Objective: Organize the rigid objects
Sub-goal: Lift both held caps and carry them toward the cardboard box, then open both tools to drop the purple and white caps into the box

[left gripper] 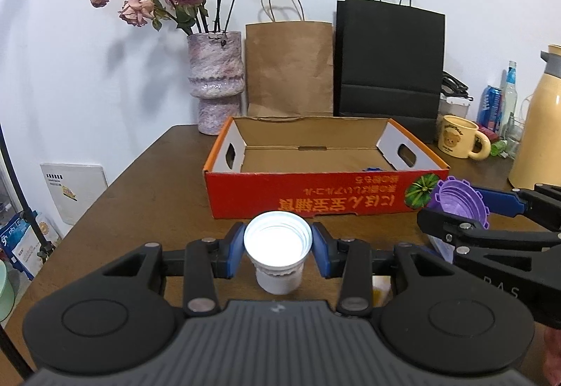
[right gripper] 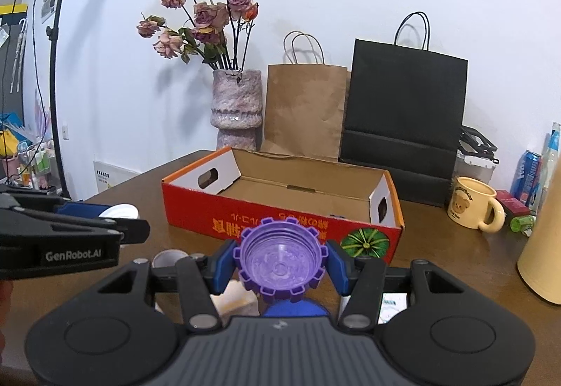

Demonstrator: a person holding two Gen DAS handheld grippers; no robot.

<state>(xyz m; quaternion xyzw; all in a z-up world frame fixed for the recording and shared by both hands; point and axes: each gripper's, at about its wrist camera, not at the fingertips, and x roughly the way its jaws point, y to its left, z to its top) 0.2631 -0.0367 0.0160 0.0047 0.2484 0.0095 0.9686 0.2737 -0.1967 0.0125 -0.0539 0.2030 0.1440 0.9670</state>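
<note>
Left wrist view. Item: left tongs (left gripper: 277, 247), blue pads clamped on either side of a white cup (left gripper: 277, 245), mouth toward the camera, held above the brown desk (left gripper: 150, 196). Second white piece directly beneath the cup; whether the two touch cannot be told. Just beyond: red cardboard box (left gripper: 315, 198), open-topped, orange rim, printed front wall facing the camera, small blue object showing inside near its right end. At right of the same view: right tongs (left gripper: 466, 210) holding a purple toothed cap (left gripper: 459, 203) at the box's front right corner.

Right wrist view. Item: right tongs, blue pads closed on the purple toothed cap, hollow side toward the camera, in front of the box's front wall. Blue round object (right gripper: 294, 310) below the cap, partly hidden. Left tongs enter from the left edge.

Background: vase of dried roses (left gripper: 215, 84), brown paper bag (left gripper: 289, 70), black paper bag (left gripper: 389, 63), yellow bear mug (left gripper: 459, 137).
</note>
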